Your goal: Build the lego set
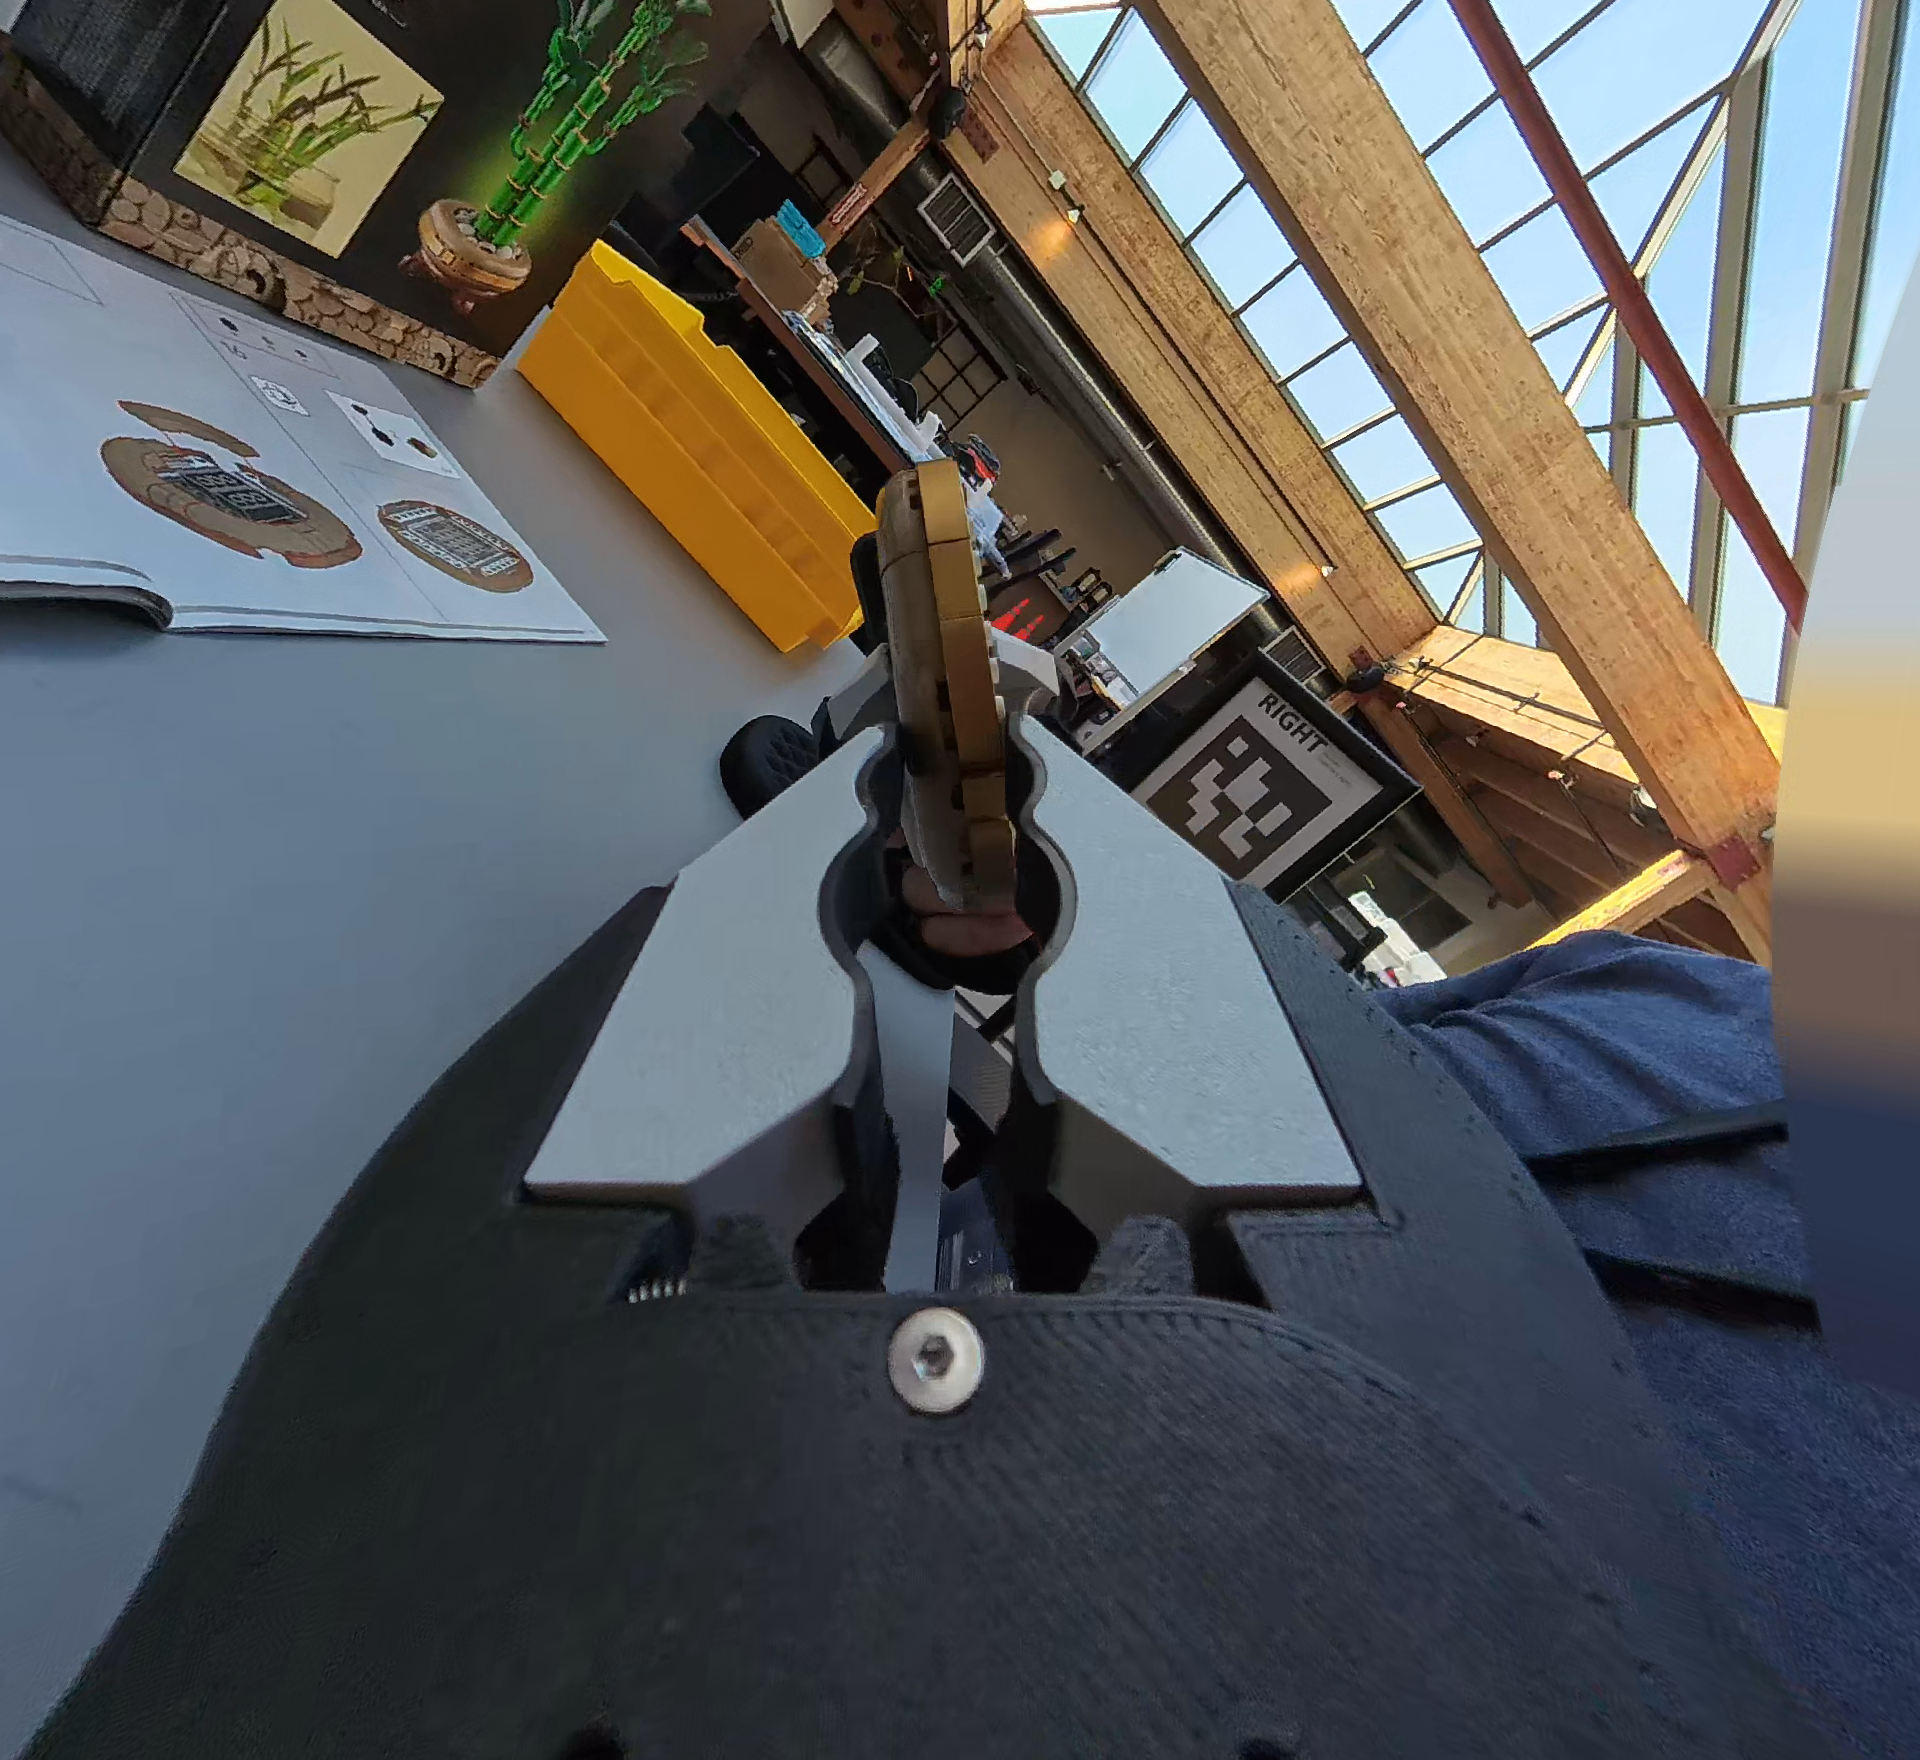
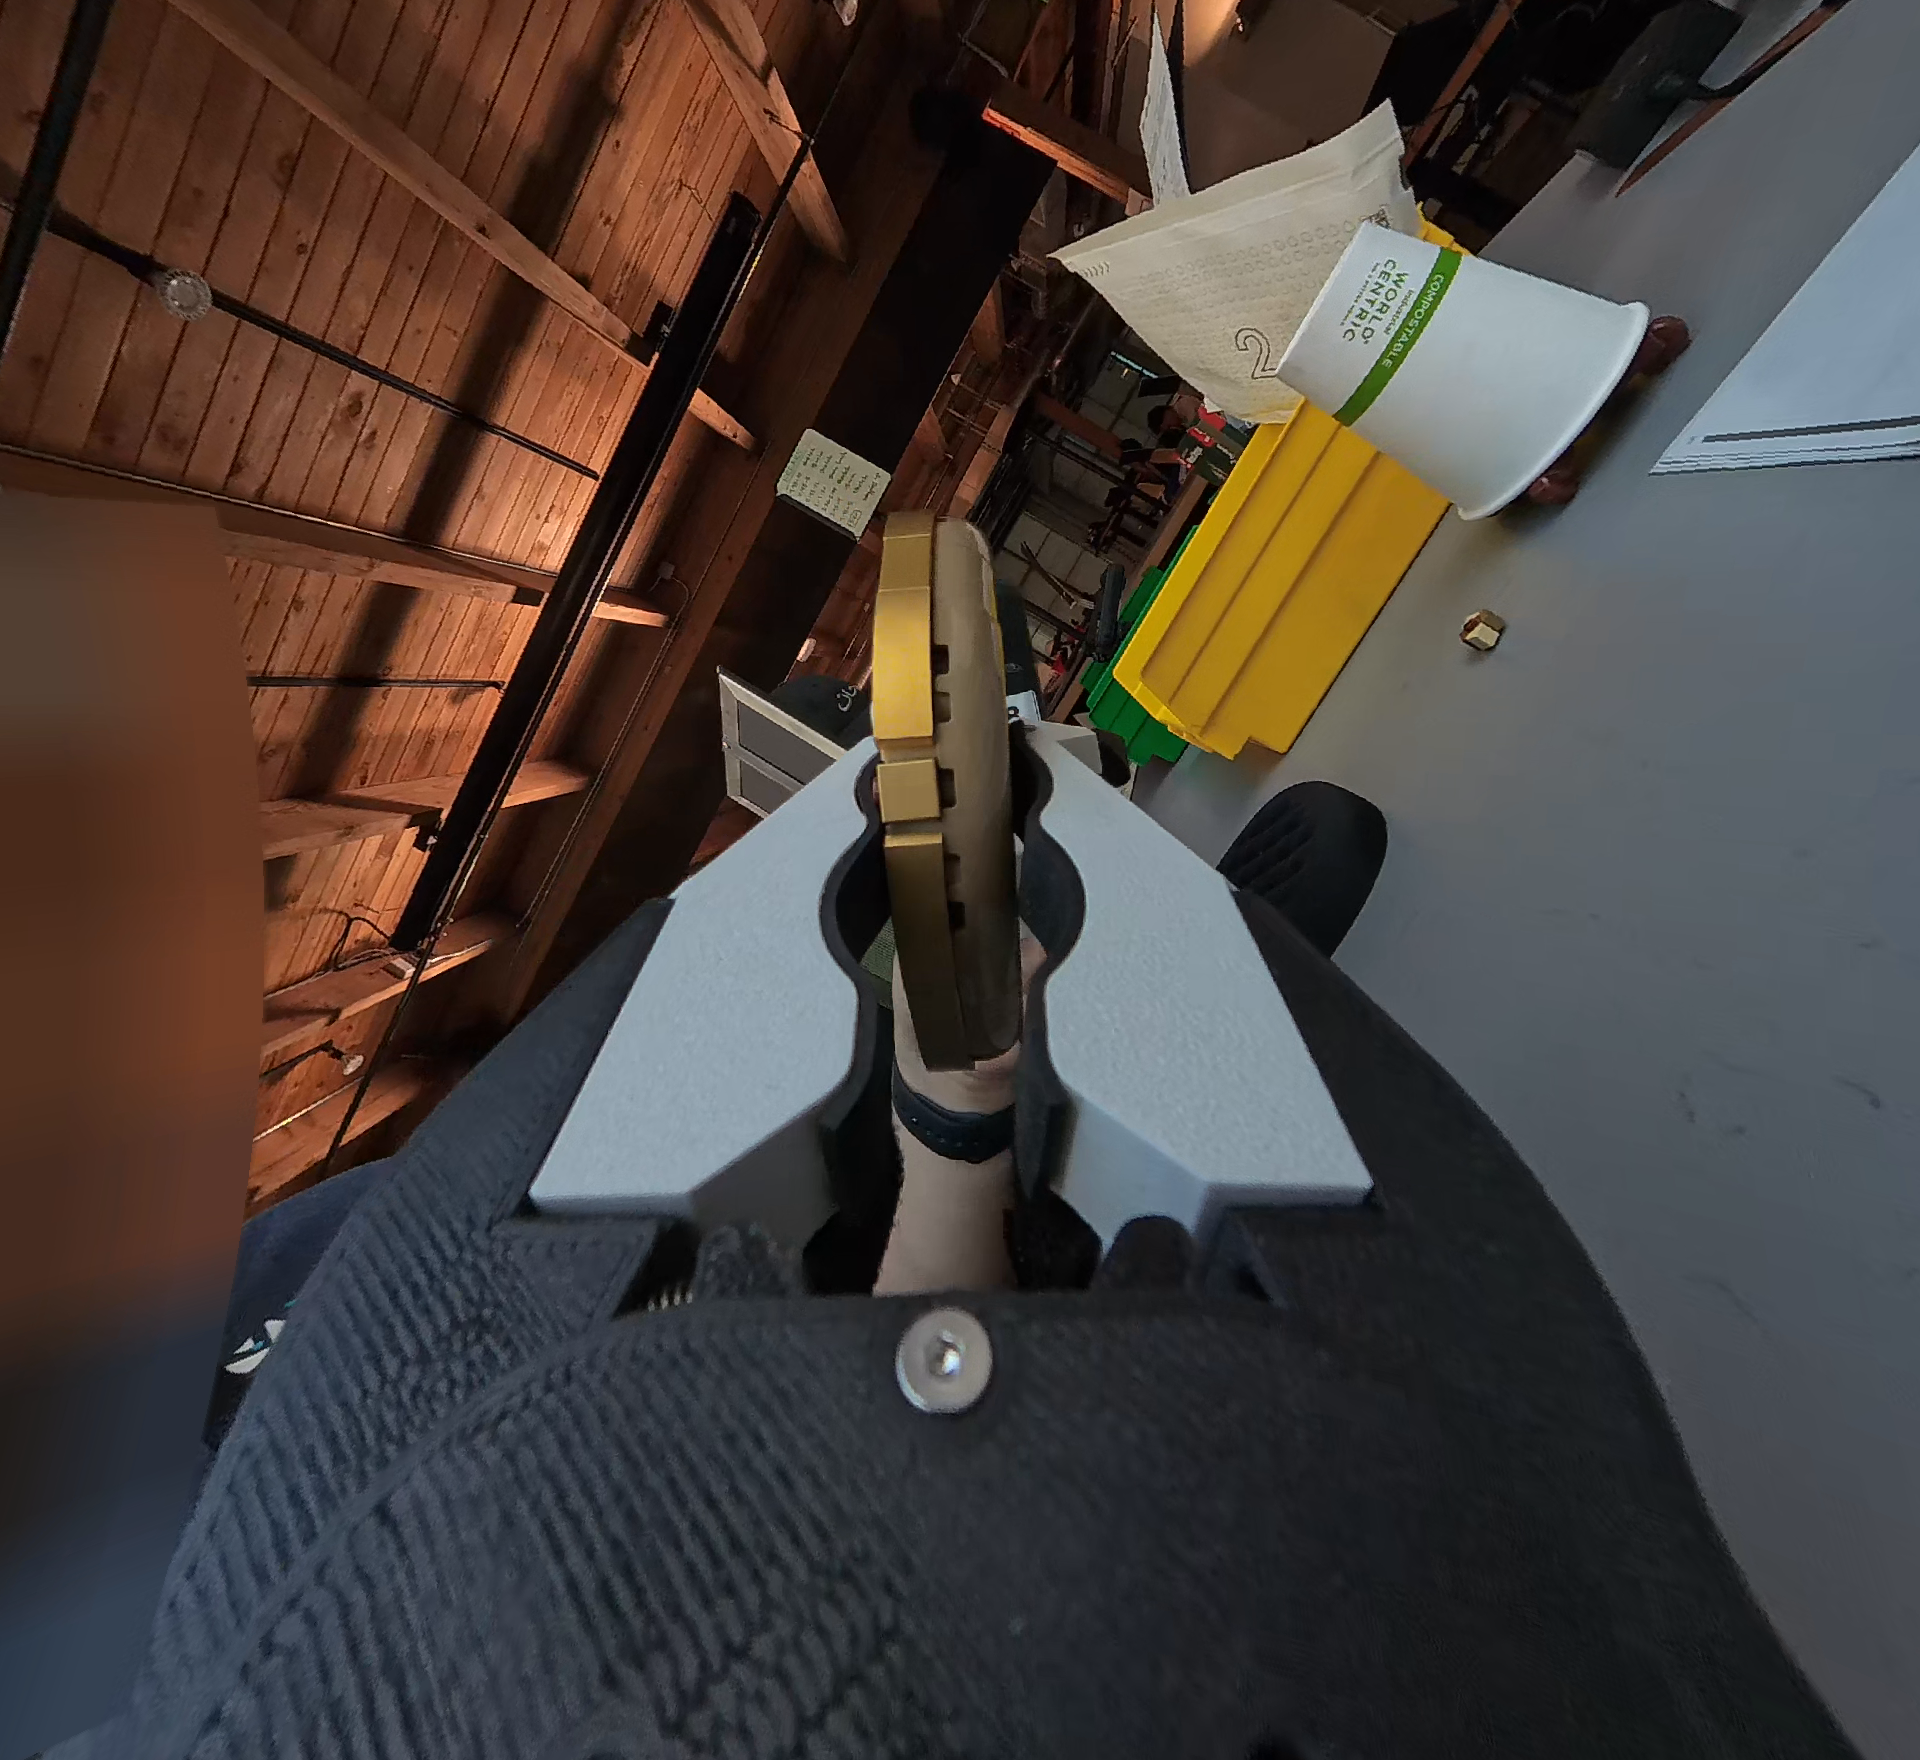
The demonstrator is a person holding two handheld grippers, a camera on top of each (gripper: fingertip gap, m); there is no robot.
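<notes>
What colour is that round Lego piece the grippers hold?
Gold and tan; the Lego disc shows best in the right wrist view.

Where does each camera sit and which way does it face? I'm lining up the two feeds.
Left wrist view: behind the left gripper, tilted up over the table, manual and skylight; blue sleeve shows.
Right wrist view: behind the right gripper, facing wooden ceiling, paper cup; a wrist shows.
Shared: gold round lego assembly, yellow bins.
</notes>
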